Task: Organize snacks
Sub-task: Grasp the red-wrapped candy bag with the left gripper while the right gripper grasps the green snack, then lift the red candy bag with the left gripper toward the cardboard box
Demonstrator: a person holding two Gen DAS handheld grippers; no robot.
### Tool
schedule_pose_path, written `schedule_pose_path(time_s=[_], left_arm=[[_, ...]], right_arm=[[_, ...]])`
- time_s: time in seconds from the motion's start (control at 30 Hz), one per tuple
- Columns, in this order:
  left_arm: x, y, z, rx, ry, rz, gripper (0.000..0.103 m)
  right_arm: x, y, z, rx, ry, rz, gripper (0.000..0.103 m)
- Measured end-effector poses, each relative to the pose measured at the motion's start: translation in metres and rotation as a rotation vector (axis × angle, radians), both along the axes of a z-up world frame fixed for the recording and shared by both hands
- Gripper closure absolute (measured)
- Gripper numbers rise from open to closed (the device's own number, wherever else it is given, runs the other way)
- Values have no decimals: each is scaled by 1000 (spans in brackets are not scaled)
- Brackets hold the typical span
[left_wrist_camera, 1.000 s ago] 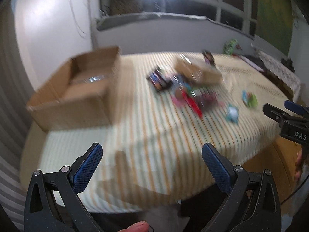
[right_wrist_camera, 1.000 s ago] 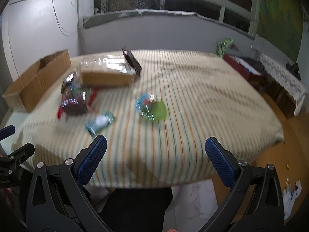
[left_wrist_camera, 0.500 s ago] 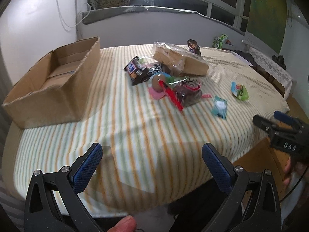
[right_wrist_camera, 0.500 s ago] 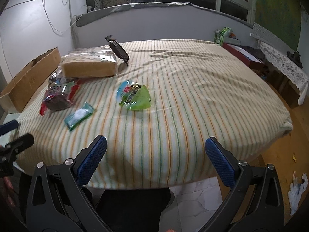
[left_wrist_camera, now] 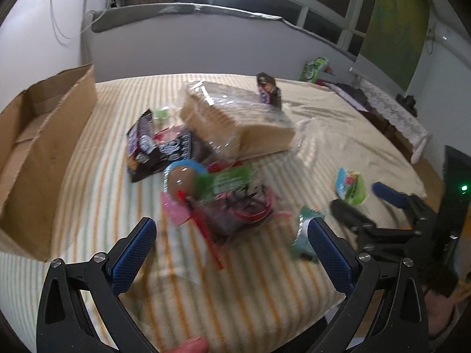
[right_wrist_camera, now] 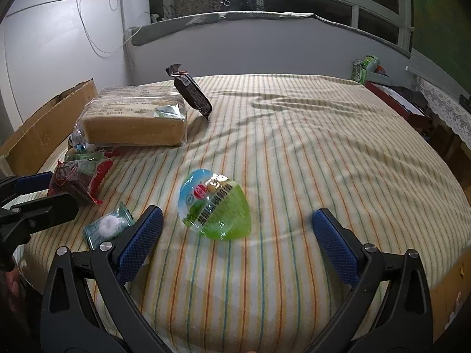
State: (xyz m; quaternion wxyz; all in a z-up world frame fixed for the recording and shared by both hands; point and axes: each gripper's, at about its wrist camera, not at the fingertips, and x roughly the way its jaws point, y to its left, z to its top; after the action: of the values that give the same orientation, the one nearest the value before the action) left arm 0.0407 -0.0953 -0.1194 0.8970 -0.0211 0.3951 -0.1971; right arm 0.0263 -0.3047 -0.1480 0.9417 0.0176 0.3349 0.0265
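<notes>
Right wrist view had the right gripper point(right_wrist_camera: 237, 229) with its jaws spread wide and empty, low over the striped cloth point(right_wrist_camera: 309, 153). Just ahead, between the fingers, lay the green jelly cup point(right_wrist_camera: 216, 209), flat on the cloth. Beside the left finger sat a small teal candy packet point(right_wrist_camera: 107, 228), and further left a red wrapped snack point(right_wrist_camera: 78, 178). Beyond those rested the wrapped cake loaf point(right_wrist_camera: 135, 117), with a dark chocolate bar point(right_wrist_camera: 191, 91) leaning tilted at its far right corner. A cardboard box point(right_wrist_camera: 44, 129) stood at the far left.

From the left wrist camera, blurred, the left gripper point(left_wrist_camera: 229, 250) was likewise wide apart and held nothing. Straight ahead of it lay the heap of red and green packets point(left_wrist_camera: 232, 197), then a dark cookie pack point(left_wrist_camera: 156, 147) and the loaf behind it. The box stood open-topped to its left.
</notes>
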Motion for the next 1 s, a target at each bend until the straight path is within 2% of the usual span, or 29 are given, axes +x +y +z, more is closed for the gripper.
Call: schedule_pose_path(time_s=[0.07, 0.1, 0.17, 0.23, 0.3, 0.4, 0.43, 0.47, 0.57, 0.7, 0.73, 1.0], left_arm=[[0, -1, 1, -5, 8, 0, 2], [0, -1, 1, -9, 11, -1, 3], [1, -2, 2, -10, 22, -4, 17], [3, -2, 3, -7, 32, -1, 23], [5, -4, 2, 5, 35, 9, 23], [8, -4, 0, 7, 35, 11, 27], [8, -4, 0, 7, 33, 9, 32], [7, -4, 0, 12, 27, 10, 40], [8, -2, 0, 6, 19, 5, 51], [7, 4, -2, -33, 12, 4, 57], [7, 5, -2, -40, 10, 0, 62], [-2, 13, 5, -79, -14, -18, 62]], right_arm=[[0, 0, 0, 1, -7, 8, 1], [-1, 0, 0, -2, -12, 10, 5], [-2, 1, 1, 0, -21, 17, 13], [-3, 0, 2, -5, -23, 23, 18], [-4, 2, 2, -7, -30, 28, 23], [-7, 4, 3, -6, -41, 47, 43], [-8, 5, 4, -7, -47, 56, 55], [-8, 6, 4, -10, -49, 62, 58], [-10, 7, 3, -18, -66, 69, 67], [-14, 0, 2, 20, -85, 58, 71], [-14, -1, 2, 27, -87, 55, 71], [-25, -4, 13, 46, -117, 38, 72]])
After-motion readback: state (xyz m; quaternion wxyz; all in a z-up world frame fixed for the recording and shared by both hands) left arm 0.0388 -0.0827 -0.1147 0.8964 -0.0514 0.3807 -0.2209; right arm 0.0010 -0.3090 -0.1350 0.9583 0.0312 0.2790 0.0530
